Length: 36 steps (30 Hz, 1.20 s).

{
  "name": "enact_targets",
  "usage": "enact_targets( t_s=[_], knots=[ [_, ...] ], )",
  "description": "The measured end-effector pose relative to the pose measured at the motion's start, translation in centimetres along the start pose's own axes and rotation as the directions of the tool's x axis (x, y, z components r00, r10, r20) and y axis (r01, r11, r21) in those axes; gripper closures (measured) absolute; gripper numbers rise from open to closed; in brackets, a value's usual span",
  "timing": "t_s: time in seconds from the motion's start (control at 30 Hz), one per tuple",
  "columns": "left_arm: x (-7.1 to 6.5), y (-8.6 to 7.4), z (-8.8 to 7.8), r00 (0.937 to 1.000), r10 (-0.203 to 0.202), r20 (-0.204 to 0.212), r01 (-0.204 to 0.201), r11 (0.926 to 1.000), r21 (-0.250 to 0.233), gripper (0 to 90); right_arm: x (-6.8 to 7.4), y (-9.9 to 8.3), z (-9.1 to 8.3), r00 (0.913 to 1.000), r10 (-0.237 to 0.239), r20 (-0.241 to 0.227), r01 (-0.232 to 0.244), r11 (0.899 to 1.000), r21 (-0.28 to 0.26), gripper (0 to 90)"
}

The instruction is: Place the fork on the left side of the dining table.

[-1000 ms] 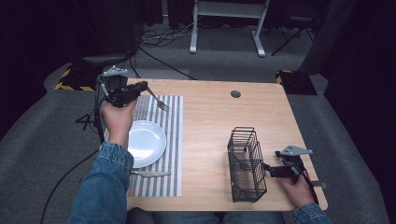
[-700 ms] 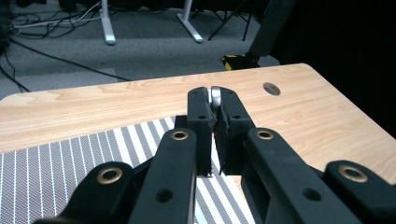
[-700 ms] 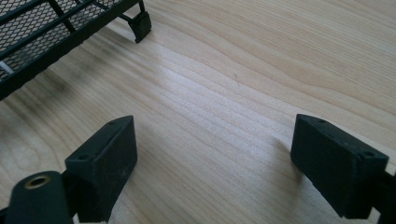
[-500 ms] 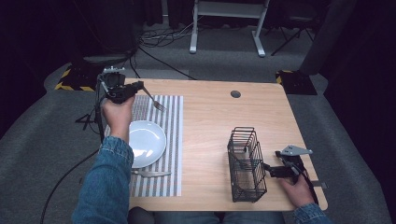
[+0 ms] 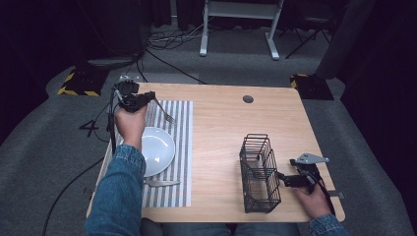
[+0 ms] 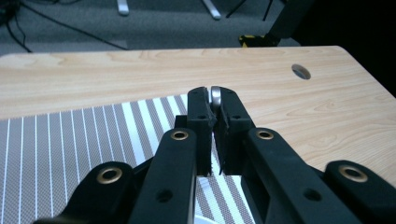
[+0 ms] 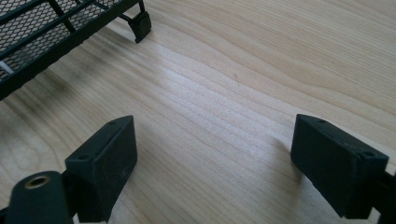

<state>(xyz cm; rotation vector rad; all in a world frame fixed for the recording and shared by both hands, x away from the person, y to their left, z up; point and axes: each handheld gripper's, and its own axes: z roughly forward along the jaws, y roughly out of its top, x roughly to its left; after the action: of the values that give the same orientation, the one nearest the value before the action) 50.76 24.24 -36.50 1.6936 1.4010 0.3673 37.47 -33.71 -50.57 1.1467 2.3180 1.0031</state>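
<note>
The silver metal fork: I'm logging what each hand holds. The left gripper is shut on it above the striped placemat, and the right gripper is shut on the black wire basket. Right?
Not quite. The right gripper is open, its jaws wide apart over bare wooden table beside the black wire basket, as the right gripper view shows. The left gripper is indeed shut on the silver metal fork above the striped placemat.

**Count of Items on the Table**

The wooden table [image 5: 221,128] carries one striped placemat [image 5: 181,147], one white plate [image 5: 158,151], one knife [image 5: 161,183] and one black wire basket [image 5: 259,173]. One fork [image 5: 164,112] is present. Two grippers show, left [image 5: 147,96] and right [image 5: 281,178].
</note>
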Motion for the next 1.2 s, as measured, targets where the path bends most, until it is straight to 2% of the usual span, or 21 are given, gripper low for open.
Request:
enact_targets(
  t_s=[0.23,0.4,0.5,0.57,0.6,0.63,0.67,0.77,0.87,1.03,1.2],
  knots=[
    [0.2,-0.3,0.4,0.9997,-0.016,-0.020,0.017,0.9995,0.028,85.5,0.0,0.0,0.0,1.0000,0.000,0.000,0.000,1.000,0.000,14.7],
    [0.7,-0.2,0.5,0.9996,-0.027,-0.009,0.028,0.9990,0.034,84.8,0.0,0.0,0.0,1.0000,0.000,0.000,0.000,1.000,0.000,14.7],
    [0.9,-0.1,0.7,0.9994,-0.022,-0.025,0.022,0.9993,0.031,71.5,0.0,0.0,0.0,1.0000,0.000,0.001,0.000,1.000,0.000,14.7],
    [1.0,-0.1,1.0,0.9991,-0.024,-0.035,0.025,0.9992,0.032,65.8,0.0,0.0,0.0,1.0000,0.000,-0.001,0.000,1.000,0.000,14.7],
    [1.1,-0.1,1.2,0.9987,-0.021,-0.046,0.023,0.9992,0.034,65.8,0.0,0.0,0.0,1.0000,0.000,0.000,0.000,1.000,0.000,14.7],
    [1.1,0.0,1.3,0.9983,-0.020,-0.055,0.022,0.9991,0.036,57.5,0.0,0.0,0.0,1.0000,0.000,0.000,0.000,1.000,0.000,14.7],
    [1.2,0.0,1.5,0.9976,-0.014,-0.068,0.016,0.9991,0.039,55.7,0.0,0.0,0.0,1.0000,0.000,0.000,0.000,1.000,0.000,14.7],
    [1.4,0.1,1.6,0.9961,-0.005,-0.088,0.010,0.9982,0.059,51.4,0.0,0.0,0.0,1.0000,0.000,0.000,0.000,1.000,0.000,14.7],
    [2.0,0.2,1.6,0.9938,-0.020,-0.110,0.028,0.9975,0.066,49.1,0.0,0.0,0.0,1.0000,0.000,0.000,0.000,1.000,0.000,14.7],
    [2.6,-0.1,1.6,0.9909,-0.027,-0.132,0.038,0.9960,0.081,48.6,0.0,0.0,0.0,1.0000,0.000,0.000,0.000,1.000,0.000,14.7],
    [3.6,-0.6,1.5,0.9864,-0.055,-0.155,0.069,0.9938,0.087,48.7,0.0,0.0,0.0,1.0000,0.000,0.000,0.000,1.000,0.000,14.7]
  ],
)
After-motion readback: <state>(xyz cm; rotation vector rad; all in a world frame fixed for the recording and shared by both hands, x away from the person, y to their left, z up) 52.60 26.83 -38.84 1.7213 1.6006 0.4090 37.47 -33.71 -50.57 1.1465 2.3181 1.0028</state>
